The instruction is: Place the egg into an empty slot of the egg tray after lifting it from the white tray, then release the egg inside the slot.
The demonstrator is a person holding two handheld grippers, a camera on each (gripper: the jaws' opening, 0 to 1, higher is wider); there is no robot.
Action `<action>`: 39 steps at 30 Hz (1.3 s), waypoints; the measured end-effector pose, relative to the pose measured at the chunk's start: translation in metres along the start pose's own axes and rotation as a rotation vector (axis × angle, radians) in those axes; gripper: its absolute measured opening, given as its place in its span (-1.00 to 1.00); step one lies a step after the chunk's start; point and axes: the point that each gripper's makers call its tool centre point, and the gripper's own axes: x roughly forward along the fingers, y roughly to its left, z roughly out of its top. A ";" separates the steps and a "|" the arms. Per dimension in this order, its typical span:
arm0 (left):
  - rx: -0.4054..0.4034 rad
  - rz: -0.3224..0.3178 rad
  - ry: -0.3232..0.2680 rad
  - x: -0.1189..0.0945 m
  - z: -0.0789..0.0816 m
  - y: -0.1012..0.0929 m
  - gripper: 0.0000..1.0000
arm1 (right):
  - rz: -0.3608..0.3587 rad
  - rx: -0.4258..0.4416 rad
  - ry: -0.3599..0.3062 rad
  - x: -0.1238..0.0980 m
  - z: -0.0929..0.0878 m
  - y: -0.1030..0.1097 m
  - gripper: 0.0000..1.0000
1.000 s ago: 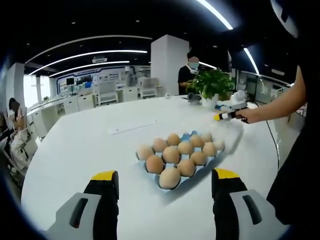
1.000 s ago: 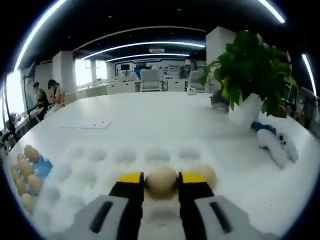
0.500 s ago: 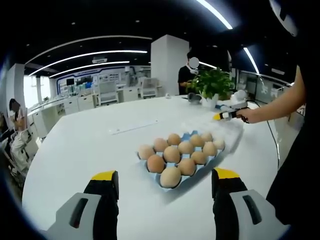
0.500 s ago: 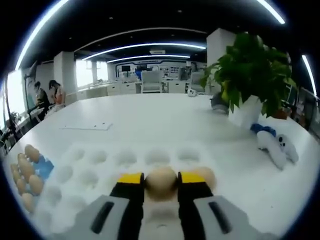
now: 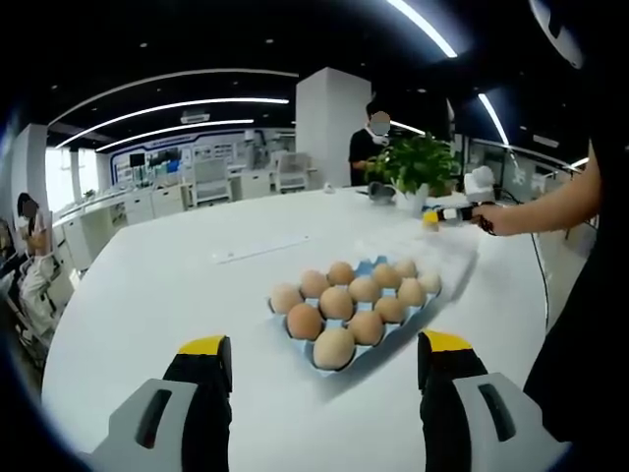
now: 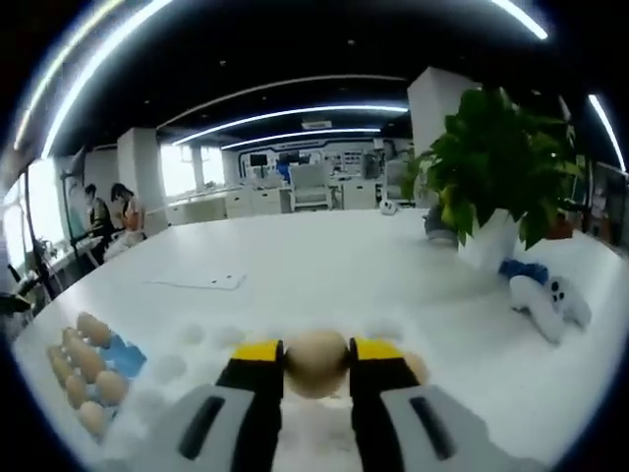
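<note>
Between my right gripper's (image 6: 316, 364) yellow-tipped jaws sits the egg (image 6: 315, 362), clenched at its middle and lifted above the white tray (image 6: 197, 393), whose shallow dimples lie below. The blue egg tray (image 6: 126, 358) with its brown eggs lies to the far left in the right gripper view. My left gripper (image 5: 325, 366) hangs released, jaws wide apart, near that blue egg tray (image 5: 383, 340) on the white table (image 5: 167, 295). I judge the egg light, smooth and brittle (it could slip or crack), so I would grip its widest part gently.
</note>
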 end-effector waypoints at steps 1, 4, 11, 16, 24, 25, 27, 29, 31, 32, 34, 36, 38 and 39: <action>-0.002 -0.002 -0.001 0.000 0.000 0.000 0.56 | 0.007 -0.014 -0.001 0.000 0.001 0.003 -0.50; 0.000 -0.004 -0.003 0.001 0.001 -0.001 0.56 | 0.043 -0.039 -0.009 0.000 0.005 0.016 -0.50; -0.004 0.000 -0.005 0.000 0.000 0.000 0.56 | 0.102 -0.056 -0.015 0.002 0.009 0.036 -0.50; -0.007 0.007 -0.002 -0.001 -0.001 0.002 0.56 | 0.157 -0.063 -0.014 0.004 0.008 0.055 -0.50; -0.007 0.011 -0.005 -0.001 -0.001 0.002 0.56 | 0.259 -0.064 -0.002 0.008 0.005 0.092 -0.50; -0.006 0.012 -0.006 -0.001 -0.001 0.002 0.56 | 0.287 -0.068 -0.001 0.009 0.005 0.102 -0.50; -0.003 0.009 -0.004 -0.002 -0.001 0.001 0.56 | 0.305 -0.081 -0.004 0.010 0.005 0.111 -0.50; 0.013 0.010 0.006 -0.002 -0.003 0.000 0.56 | 0.343 -0.091 -0.002 0.012 0.004 0.125 -0.50; 0.030 0.008 0.013 -0.002 -0.004 -0.001 0.56 | 0.373 -0.104 0.001 0.014 0.003 0.137 -0.50; 0.024 0.004 0.010 -0.002 -0.004 -0.002 0.56 | 0.387 -0.112 0.002 0.015 0.002 0.141 -0.50; 0.024 0.006 0.014 -0.002 -0.005 -0.001 0.55 | 0.410 -0.125 0.005 0.018 0.001 0.150 -0.50; 0.023 0.009 0.013 -0.002 -0.004 -0.001 0.55 | 0.432 -0.125 0.006 0.019 0.002 0.161 -0.50; 0.023 0.009 0.012 -0.003 -0.004 -0.001 0.55 | 0.454 -0.126 0.004 0.019 0.002 0.170 -0.50; 0.027 0.010 0.013 -0.003 -0.004 -0.001 0.55 | 0.464 -0.124 0.004 0.019 0.002 0.176 -0.50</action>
